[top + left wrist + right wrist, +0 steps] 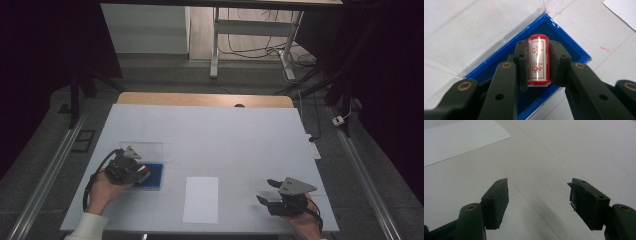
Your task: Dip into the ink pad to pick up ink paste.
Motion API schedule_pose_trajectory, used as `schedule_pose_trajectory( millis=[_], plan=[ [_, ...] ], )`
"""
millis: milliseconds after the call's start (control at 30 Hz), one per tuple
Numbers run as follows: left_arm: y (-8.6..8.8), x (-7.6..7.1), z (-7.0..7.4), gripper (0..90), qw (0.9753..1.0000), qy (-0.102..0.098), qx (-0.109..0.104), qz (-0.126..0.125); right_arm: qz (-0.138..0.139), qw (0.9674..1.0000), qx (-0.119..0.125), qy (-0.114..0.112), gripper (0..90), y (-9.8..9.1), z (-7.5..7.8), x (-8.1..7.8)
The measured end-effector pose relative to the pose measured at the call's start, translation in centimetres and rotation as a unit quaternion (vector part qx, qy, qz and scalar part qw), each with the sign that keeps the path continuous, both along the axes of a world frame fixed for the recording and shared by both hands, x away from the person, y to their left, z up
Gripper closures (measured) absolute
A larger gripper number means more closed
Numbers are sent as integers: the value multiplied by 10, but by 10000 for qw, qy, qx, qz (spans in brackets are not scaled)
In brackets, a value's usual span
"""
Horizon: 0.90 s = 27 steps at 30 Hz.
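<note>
A red cylindrical stamp (538,61) with a white label of red characters is clamped between the jaws of my left gripper (537,50), which is shut on it. It is held over the dark blue ink pad (499,72) in its blue-rimmed case, whose clear lid (474,27) lies open flat on the table. From above, my left gripper (141,171) sits over the blue ink pad (155,175) at the table's left. A white sheet of paper (201,199) lies in the front middle. My right gripper (265,191) rests at the front right, open and holding nothing; its jaws (537,192) stand wide over bare table.
The white table top (225,135) has a wooden strip along its far edge. The paper's corner (461,137) lies beyond the right gripper. Faint red ink marks (605,48) spot the table near the pad. Desk legs and cables stand on the floor behind.
</note>
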<state>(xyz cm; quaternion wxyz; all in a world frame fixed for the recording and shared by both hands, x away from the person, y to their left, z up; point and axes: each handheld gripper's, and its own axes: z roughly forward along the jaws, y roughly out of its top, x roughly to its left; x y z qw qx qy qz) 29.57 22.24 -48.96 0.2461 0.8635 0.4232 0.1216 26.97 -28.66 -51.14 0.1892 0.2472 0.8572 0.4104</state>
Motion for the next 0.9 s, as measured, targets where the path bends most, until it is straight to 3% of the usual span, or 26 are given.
schedule_pose_trajectory(
  millis=[133,233,433,633,900],
  plan=[
    [-3,-6,5,703,9992,-323,215,-61,20,10000,47,-12,308,0,1,-1],
    [-2,-9,15,702,9988,-445,-155,-102,9,10000,78,-12,308,-2,2,-1],
    [2,-14,26,701,9967,-581,-548,-106,-25,10000,90,-29,308,-4,2,-1],
    [6,-19,34,700,9915,-720,-1060,-204,-15,9999,95,-38,308,-3,2,-2],
    [1,-23,43,699,9872,-812,-1325,-359,-2,10000,72,-9,308,-4,2,-2]
  ],
)
